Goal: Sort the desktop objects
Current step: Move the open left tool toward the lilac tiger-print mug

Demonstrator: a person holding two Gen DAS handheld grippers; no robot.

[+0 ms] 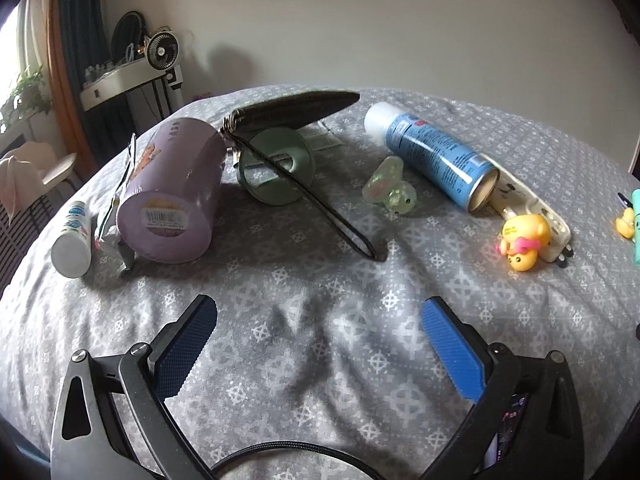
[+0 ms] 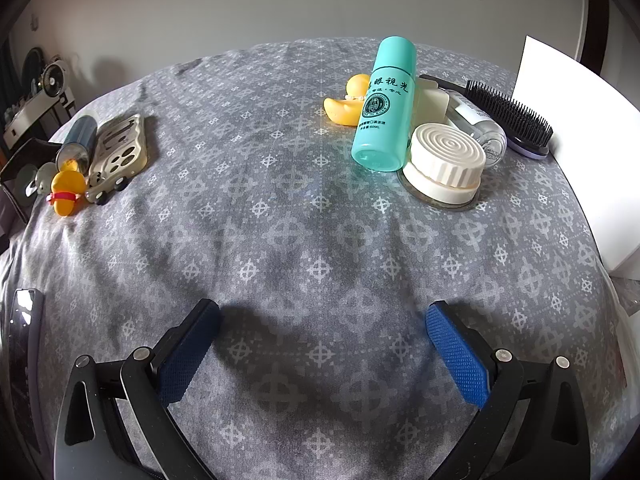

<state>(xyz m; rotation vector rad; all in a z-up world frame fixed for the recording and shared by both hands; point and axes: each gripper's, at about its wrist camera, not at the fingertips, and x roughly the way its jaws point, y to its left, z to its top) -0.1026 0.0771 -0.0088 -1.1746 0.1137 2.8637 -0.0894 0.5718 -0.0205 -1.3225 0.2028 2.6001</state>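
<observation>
My left gripper point(image 1: 320, 320) is open and empty above the grey patterned cloth point(image 1: 312, 280). Beyond it lie a purple cup point(image 1: 176, 192), a small white bottle point(image 1: 74, 242), a dark wallet point(image 1: 296, 110) on a green holder point(image 1: 276, 168), a clear pacifier point(image 1: 390, 190), a blue spray can point(image 1: 434, 156), a phone case point(image 1: 532, 208) and a yellow duck point(image 1: 522, 246). My right gripper point(image 2: 322, 324) is open and empty. Ahead of it are a teal bottle point(image 2: 384, 108), a second duck point(image 2: 346, 102), a white round lid point(image 2: 446, 164), a clear bottle point(image 2: 482, 128) and a black hairbrush point(image 2: 510, 116).
A white box point(image 2: 580, 152) stands at the right edge of the cloth. A dark glossy object point(image 2: 24, 344) sits at the right view's left edge. A shelf with a small fan point(image 1: 160, 52) stands beyond the cloth at far left. The wall lies behind.
</observation>
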